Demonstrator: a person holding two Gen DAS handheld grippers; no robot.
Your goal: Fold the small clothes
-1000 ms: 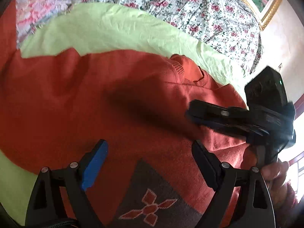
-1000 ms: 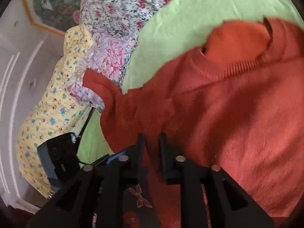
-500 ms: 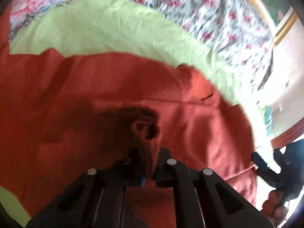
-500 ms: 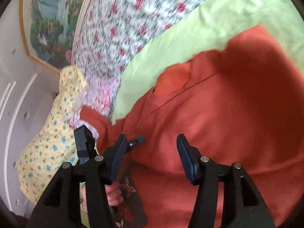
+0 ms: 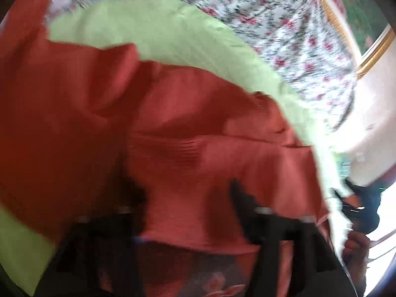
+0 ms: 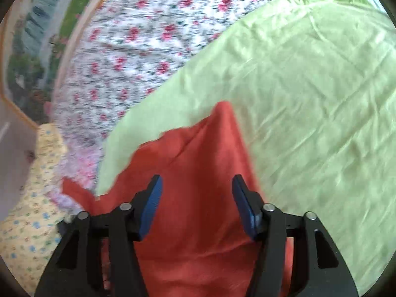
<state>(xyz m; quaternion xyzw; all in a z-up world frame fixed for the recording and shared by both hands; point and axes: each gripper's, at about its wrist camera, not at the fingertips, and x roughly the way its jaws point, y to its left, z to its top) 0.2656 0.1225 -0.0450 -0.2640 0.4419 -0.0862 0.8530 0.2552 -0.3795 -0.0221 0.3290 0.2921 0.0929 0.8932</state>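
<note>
A rust-orange sweater (image 5: 173,128) lies spread on a lime-green sheet (image 5: 153,32) over a flowered bedspread (image 5: 272,19), partly gathered but not yet folded into a neat stack. At left, the left gripper (image 5: 188,198), blurred, hovers low over the knit with its jaws having just been opening; they stand apart, cloth lying beneath and between them but not pinched. A fold of ribbed fabric crosses the middle of the garment, and a dark patterned panel (image 5: 210,279) shows at the near edge. At right, the right gripper (image 6: 196,204) has also just been widening, its blue pads (image 6: 151,205) apart over a loose flap of the sweater, nothing clamped. Judged from this, one fold looks laid; squaring the edges and further folds appear to remain.
</note>
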